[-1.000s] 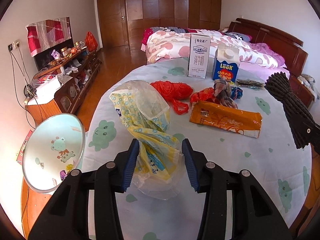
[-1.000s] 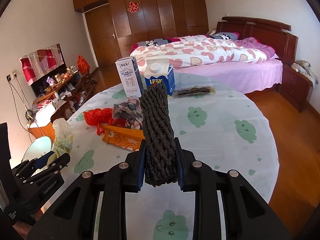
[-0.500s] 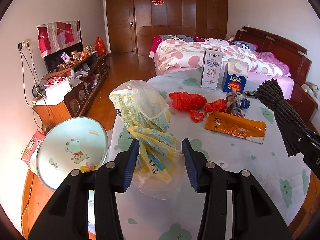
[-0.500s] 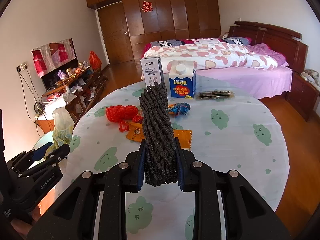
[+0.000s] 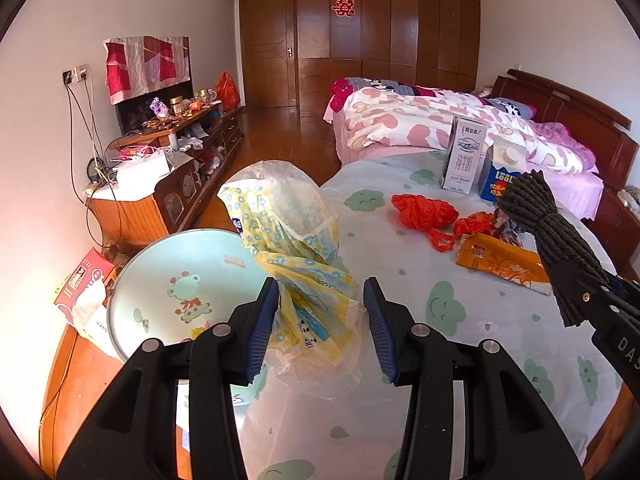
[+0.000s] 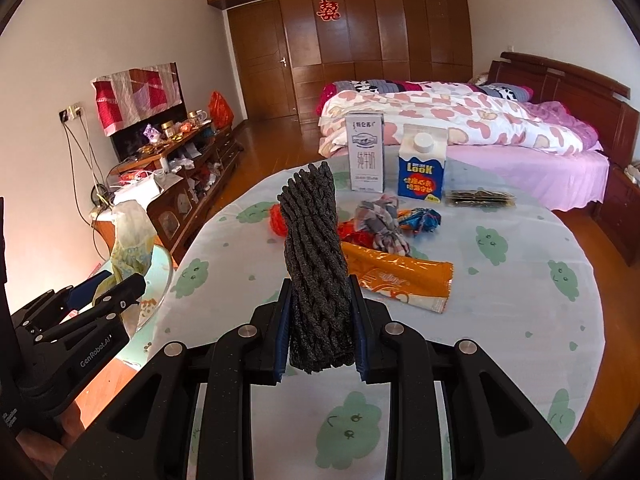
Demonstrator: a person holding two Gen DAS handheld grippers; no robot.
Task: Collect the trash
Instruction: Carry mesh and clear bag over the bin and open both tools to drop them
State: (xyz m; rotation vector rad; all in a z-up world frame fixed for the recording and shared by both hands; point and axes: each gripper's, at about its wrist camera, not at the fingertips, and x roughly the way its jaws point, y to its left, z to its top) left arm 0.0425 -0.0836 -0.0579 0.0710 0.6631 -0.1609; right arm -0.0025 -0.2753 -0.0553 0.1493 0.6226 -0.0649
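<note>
- My left gripper [image 5: 322, 328] is clamped on a crumpled yellow-patterned plastic bag [image 5: 296, 248]; the bag bulges between my blue pads and billows up toward 12 o'clock.
- At about 9 o'clock of that bag, beyond the table's edge, sits a pale blue round bin [image 5: 180, 288] with cartoon pictures inside.
- My right gripper [image 6: 320, 336] is squeezed tight on a dark grey braided bundle [image 6: 312, 248] that stands nearly upright out of the jaws.
- On the round table [image 6: 500, 320], past the bundle at 1 o'clock, lies an orange wrapper [image 6: 400, 276]; farther out, a red plastic bag [image 5: 424, 212] and a wad of checked cloth [image 6: 382, 220].
- At 12 o'clock on the far rim stand a white milk carton [image 6: 366, 156] and a blue carton [image 6: 422, 168], side by side.
</note>
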